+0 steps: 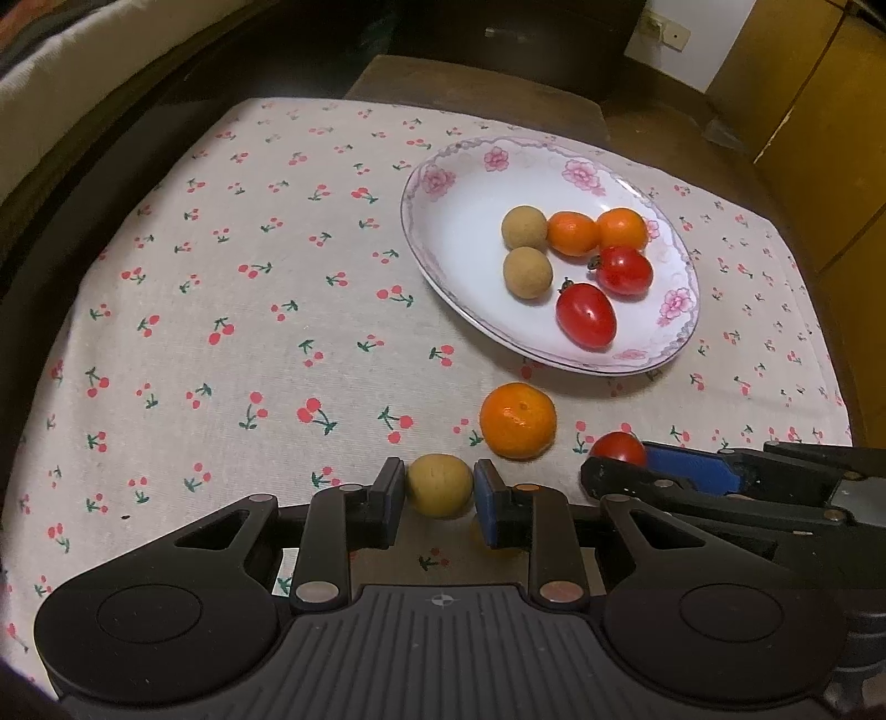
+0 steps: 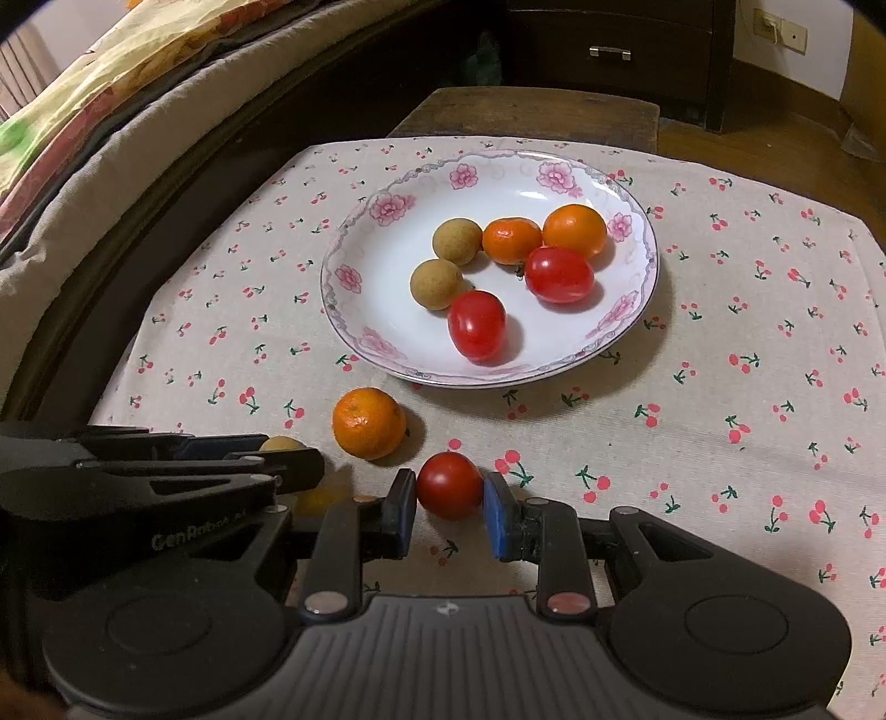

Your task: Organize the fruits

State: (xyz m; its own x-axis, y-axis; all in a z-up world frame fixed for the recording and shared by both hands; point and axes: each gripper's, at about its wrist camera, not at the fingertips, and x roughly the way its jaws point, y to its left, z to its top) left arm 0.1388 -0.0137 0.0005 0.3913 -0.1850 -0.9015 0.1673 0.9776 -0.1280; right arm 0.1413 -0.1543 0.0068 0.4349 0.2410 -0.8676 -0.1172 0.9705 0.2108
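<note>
Right at the near edge, the left gripper [image 1: 440,493] has its two black fingers with blue pads clamped on a small round tan longan [image 1: 440,484], one pad on each side, the fruit squarely between the tips and low over the cherry-print tablecloth [image 1: 221,310]. Over on the right, the right gripper [image 2: 449,501] pinches a small round red cherry tomato [image 2: 448,484] the same way, pads pressing both flanks of it just above the cloth. Both sets of fingers are drawn in tight on their fruit.

Between the two grippers and a touch farther away, a loose orange mandarin [image 1: 518,420] sits on the cloth, free of both grippers, near the longan and the tomato.

Beyond it lies the white oval plate with a pink flower rim [image 2: 637,232], to the right of centre in the left wrist view. On it: two more tan longans [image 2: 457,238] on the left side, two small mandarins [image 2: 573,230] at the far side touching each other, and two oblong red tomatoes [image 2: 476,325] on the near right. Far off, a dark wooden cabinet [image 2: 609,33] stands behind the table.
</note>
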